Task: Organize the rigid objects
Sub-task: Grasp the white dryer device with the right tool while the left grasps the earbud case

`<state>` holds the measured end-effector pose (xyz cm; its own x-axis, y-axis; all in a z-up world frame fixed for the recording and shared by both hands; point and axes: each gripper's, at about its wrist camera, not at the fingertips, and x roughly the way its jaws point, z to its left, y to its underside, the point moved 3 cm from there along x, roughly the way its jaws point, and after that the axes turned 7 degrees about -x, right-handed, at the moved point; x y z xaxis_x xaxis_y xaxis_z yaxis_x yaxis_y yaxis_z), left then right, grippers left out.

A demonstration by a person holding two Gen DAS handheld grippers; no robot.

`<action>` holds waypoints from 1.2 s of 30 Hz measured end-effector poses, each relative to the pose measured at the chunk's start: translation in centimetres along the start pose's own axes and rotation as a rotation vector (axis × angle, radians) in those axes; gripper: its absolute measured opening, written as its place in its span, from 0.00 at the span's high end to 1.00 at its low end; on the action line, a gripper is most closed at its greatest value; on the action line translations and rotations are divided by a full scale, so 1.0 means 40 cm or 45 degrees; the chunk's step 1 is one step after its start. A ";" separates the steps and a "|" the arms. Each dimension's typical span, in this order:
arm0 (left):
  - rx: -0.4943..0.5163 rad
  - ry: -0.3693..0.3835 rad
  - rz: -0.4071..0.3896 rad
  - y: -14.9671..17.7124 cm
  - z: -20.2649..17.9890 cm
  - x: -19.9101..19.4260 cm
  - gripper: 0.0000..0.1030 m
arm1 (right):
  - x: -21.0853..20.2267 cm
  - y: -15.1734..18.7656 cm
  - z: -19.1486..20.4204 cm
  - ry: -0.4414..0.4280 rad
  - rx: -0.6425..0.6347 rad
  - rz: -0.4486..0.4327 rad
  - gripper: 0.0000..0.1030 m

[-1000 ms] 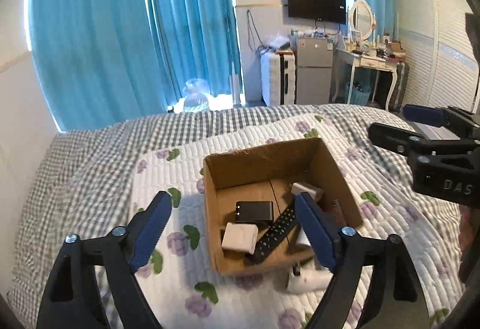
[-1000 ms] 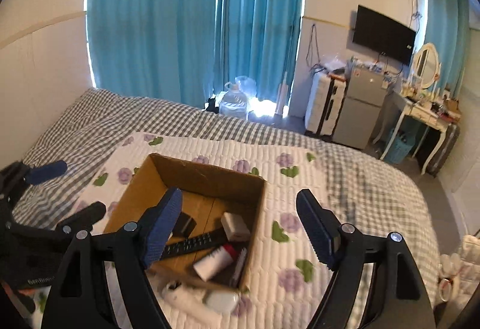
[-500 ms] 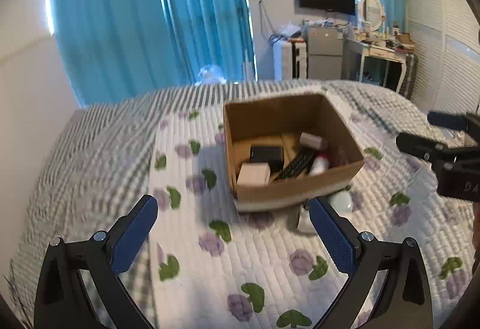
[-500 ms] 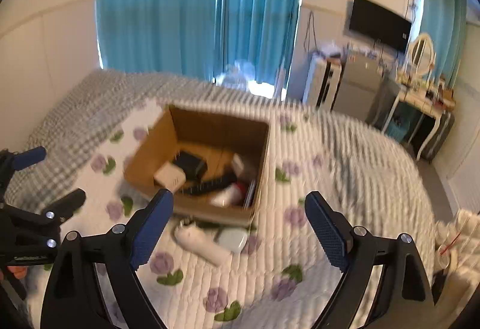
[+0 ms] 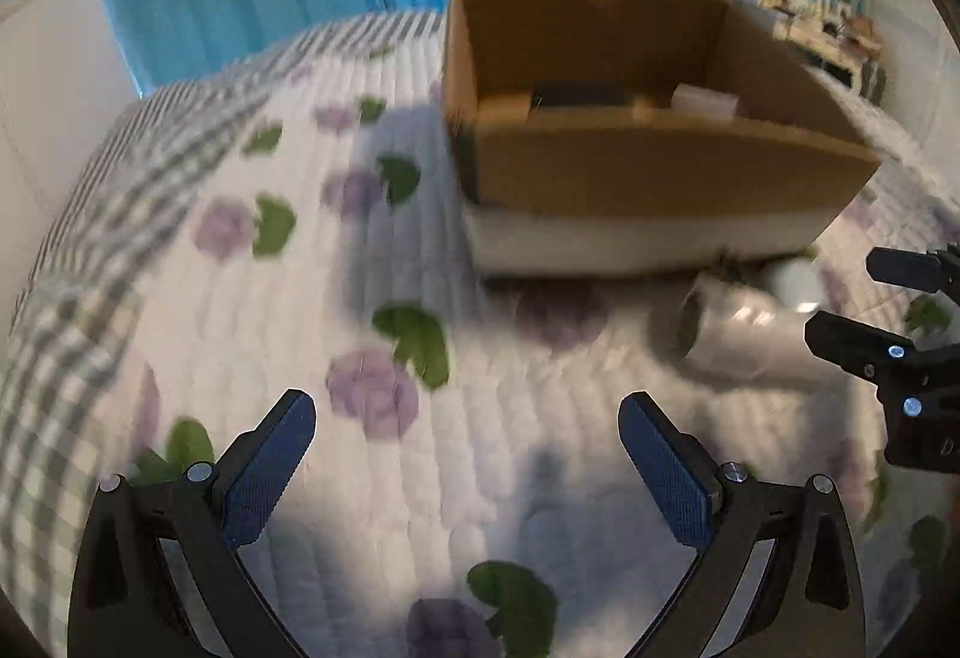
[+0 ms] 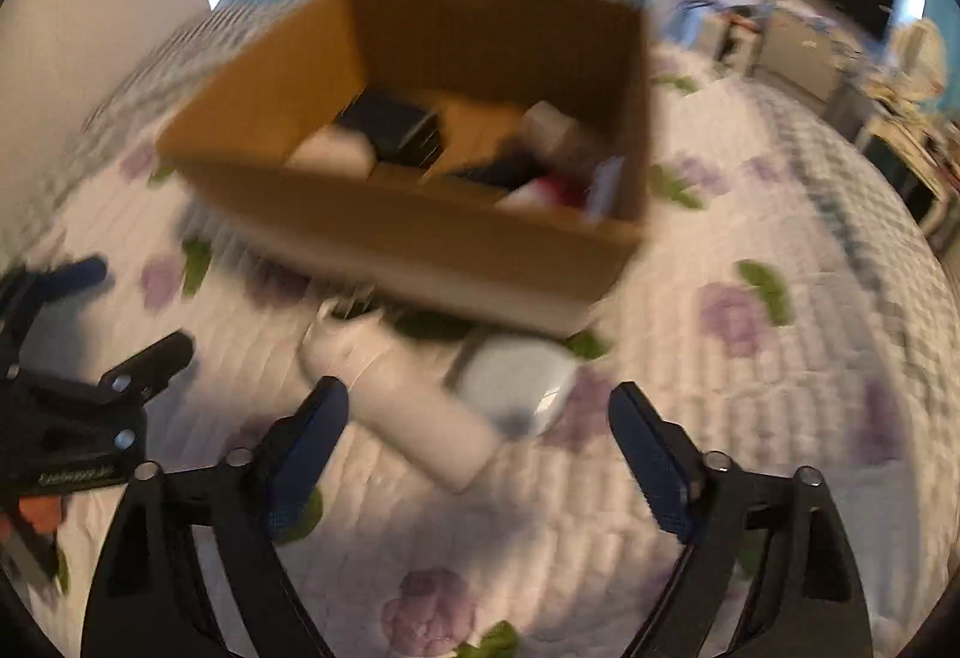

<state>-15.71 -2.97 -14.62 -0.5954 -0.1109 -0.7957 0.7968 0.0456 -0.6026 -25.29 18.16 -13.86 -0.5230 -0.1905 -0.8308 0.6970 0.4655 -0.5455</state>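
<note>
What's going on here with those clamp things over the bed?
A person is tidying loose items into a cardboard box on the quilted bed. Both grippers are open and empty. The right gripper hovers low over a white bottle and a round white item lying outside the box; the left gripper hangs beside it.

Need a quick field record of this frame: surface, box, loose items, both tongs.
surface: floral quilt on a bed
box: open cardboard box, several items inside, blurred
loose items: white bottle lying on its side and a round white object, both just outside the box's near wall
left tongs: open, empty, above bare quilt
right tongs: open, empty, near the bottle
image: motion-blurred
</note>
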 end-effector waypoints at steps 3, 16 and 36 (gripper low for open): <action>-0.012 -0.020 -0.027 0.003 0.008 -0.016 0.00 | 0.018 -0.007 0.058 -0.069 -0.152 0.019 0.27; -0.090 0.000 -0.015 0.008 0.033 -0.015 0.00 | 0.098 -0.005 0.125 -0.069 -0.290 0.057 0.53; -0.124 0.083 0.023 -0.025 -0.202 -0.033 0.00 | -0.111 0.027 -0.191 0.159 0.039 0.064 0.54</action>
<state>-16.56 5.17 -13.49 -0.5890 -0.0442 -0.8070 0.7956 0.1436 -0.5885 -25.96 26.11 -9.91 -0.5424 -0.0577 -0.8381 0.7376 0.4448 -0.5080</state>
